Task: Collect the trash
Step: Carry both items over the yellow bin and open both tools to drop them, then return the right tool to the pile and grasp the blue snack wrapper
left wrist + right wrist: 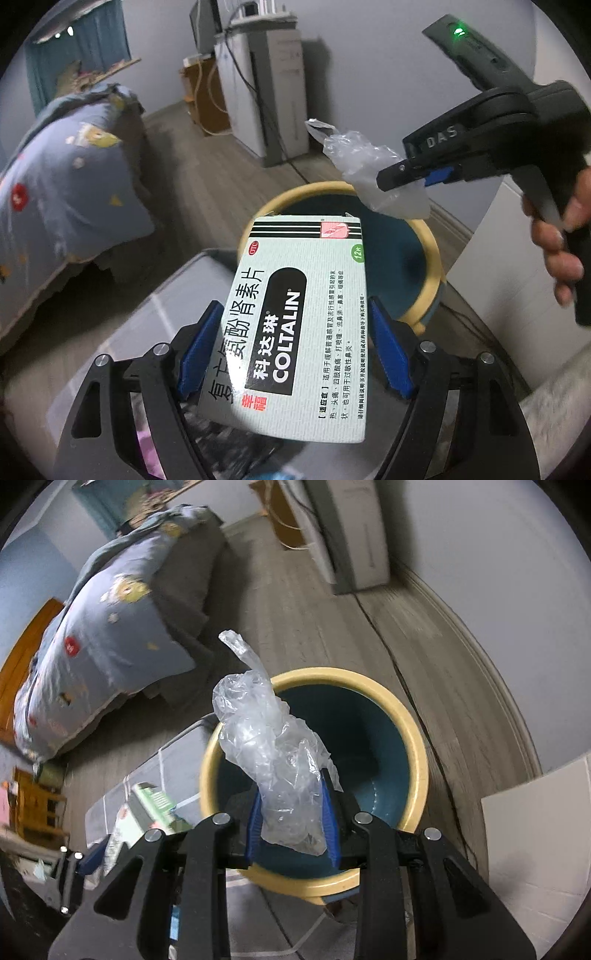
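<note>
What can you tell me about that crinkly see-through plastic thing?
The plastic wrapper is a clear, thin, crumpled film, bunched into a long wad with a twisted tail sticking up. The right gripper holds its lower end, the blue-padded jaws squeezed onto it from both sides. It hangs in the air above the open mouth of the bin, which has a cream rim and a dark teal inside. Nothing else touches it.

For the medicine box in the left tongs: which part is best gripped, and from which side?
Grip the medicine box across its two long narrow edges near one short end, coming in along its length, as the left tongs do now. The box is flat and broad, so the blue pads bear on stiff edges and the far end hangs free over the bin.
</note>
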Motion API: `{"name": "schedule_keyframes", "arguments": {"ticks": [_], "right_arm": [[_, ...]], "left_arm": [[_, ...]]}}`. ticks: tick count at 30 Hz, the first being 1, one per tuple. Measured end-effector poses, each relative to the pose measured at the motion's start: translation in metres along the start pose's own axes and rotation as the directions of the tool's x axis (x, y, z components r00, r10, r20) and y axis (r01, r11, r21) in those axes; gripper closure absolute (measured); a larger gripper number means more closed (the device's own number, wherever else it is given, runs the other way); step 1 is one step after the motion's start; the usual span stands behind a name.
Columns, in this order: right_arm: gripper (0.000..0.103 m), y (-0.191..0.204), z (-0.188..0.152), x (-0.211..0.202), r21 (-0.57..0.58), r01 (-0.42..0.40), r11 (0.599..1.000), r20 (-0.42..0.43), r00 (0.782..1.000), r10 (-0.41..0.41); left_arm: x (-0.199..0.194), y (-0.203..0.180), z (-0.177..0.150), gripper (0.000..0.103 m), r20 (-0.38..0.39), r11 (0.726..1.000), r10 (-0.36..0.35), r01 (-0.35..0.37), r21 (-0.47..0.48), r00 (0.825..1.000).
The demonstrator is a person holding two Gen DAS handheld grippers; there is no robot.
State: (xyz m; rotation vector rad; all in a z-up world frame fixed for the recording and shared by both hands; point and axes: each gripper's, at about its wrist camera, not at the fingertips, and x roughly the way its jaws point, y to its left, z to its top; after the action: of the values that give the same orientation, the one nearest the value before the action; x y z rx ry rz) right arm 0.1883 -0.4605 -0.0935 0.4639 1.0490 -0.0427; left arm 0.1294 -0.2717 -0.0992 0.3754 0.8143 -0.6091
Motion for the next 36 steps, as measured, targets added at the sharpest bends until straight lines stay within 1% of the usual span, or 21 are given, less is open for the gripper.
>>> {"name": "schedule_keyframes", "arguments": {"ticks": [4, 8, 10, 11, 12, 16, 17, 18, 19, 20, 23, 25, 26, 27, 28, 31, 36], "right_arm": [[0.076, -0.022, 0.005, 0.014, 0.076, 0.006, 0.997, -0.027, 1.000, -0.004], [0.076, -0.030, 0.006, 0.021, 0.089, -0.002, 0.996, -0.041, 0.999, 0.006], [0.076, -0.030, 0.006, 0.021, 0.089, -0.017, 0.996, -0.036, 0.999, 0.020], [0.076, -0.029, 0.007, 0.022, 0.081, -0.011, 0.997, -0.034, 0.999, 0.013], [0.076, -0.028, 0.007, 0.023, 0.072, -0.001, 0.997, -0.037, 0.999, 0.004], [0.074, -0.023, 0.007, 0.031, 0.042, 0.007, 0.999, -0.059, 0.998, -0.004], [0.070, -0.022, 0.007, 0.032, 0.036, -0.001, 0.999, -0.064, 0.998, 0.003], [0.056, -0.020, 0.007, 0.033, 0.033, -0.005, 0.999, -0.066, 0.998, 0.008], [0.036, -0.018, 0.007, 0.033, 0.031, -0.006, 1.000, -0.064, 0.998, 0.008], [0.030, -0.017, 0.007, 0.032, 0.029, -0.006, 1.000, -0.055, 0.998, 0.007], [0.025, -0.013, 0.009, 0.028, 0.025, -0.003, 1.000, -0.036, 0.999, 0.004], [0.014, -0.011, 0.008, 0.026, 0.023, 0.005, 1.000, -0.031, 1.000, -0.004], [0.012, -0.010, 0.009, 0.025, 0.023, 0.008, 1.000, -0.027, 1.000, -0.008], [0.007, -0.009, 0.009, 0.023, 0.024, 0.010, 1.000, -0.020, 1.000, -0.009], [0.006, -0.007, 0.009, 0.020, 0.024, 0.011, 1.000, -0.008, 1.000, -0.010], [0.006, 0.001, 0.010, 0.015, 0.013, 0.005, 1.000, 0.008, 1.000, -0.005], [0.006, 0.027, 0.006, 0.009, -0.058, 0.020, 0.998, 0.008, 1.000, -0.020]], "left_arm": [[0.033, -0.001, 0.013, 0.025, -0.031, 1.000, 0.000, 0.000, -0.004, 1.000], [0.056, -0.008, 0.025, 0.025, -0.039, 1.000, 0.009, -0.008, 0.019, 0.999], [0.063, -0.008, 0.028, 0.022, -0.039, 0.999, 0.024, -0.023, 0.037, 0.999], [0.067, -0.008, 0.030, 0.015, -0.041, 0.999, 0.034, -0.032, 0.043, 0.999], [0.069, -0.008, 0.030, 0.011, -0.036, 0.998, 0.044, -0.043, 0.047, 0.998], [0.070, -0.003, 0.030, 0.009, -0.018, 0.998, 0.054, -0.053, 0.037, 0.998], [0.070, -0.002, 0.028, 0.009, -0.018, 0.998, 0.050, -0.050, 0.026, 0.999], [0.069, 0.001, 0.026, 0.009, -0.018, 0.999, 0.042, -0.042, 0.010, 0.999], [0.067, 0.004, 0.024, 0.009, -0.017, 0.999, 0.040, -0.041, -0.001, 0.999], [0.065, 0.005, 0.022, 0.009, -0.016, 0.999, 0.041, -0.041, -0.007, 0.999], [0.056, 0.014, 0.015, 0.009, -0.014, 0.999, 0.042, -0.042, -0.032, 0.999], [0.043, 0.025, 0.009, 0.008, -0.009, 0.997, 0.039, -0.040, -0.066, 0.999], [0.038, 0.029, 0.007, 0.008, -0.005, 0.996, 0.042, -0.042, -0.076, 0.999], [0.032, 0.033, 0.005, 0.007, 0.001, 0.995, 0.046, -0.046, -0.087, 0.999], [0.023, 0.039, 0.003, 0.007, 0.009, 0.994, 0.054, -0.053, -0.099, 0.998], [0.003, 0.054, -0.004, 0.007, 0.022, 0.988, 0.076, -0.072, -0.133, 0.997], [-0.037, 0.086, -0.021, 0.006, 0.032, 0.970, 0.139, -0.129, -0.206, 0.990]]}}
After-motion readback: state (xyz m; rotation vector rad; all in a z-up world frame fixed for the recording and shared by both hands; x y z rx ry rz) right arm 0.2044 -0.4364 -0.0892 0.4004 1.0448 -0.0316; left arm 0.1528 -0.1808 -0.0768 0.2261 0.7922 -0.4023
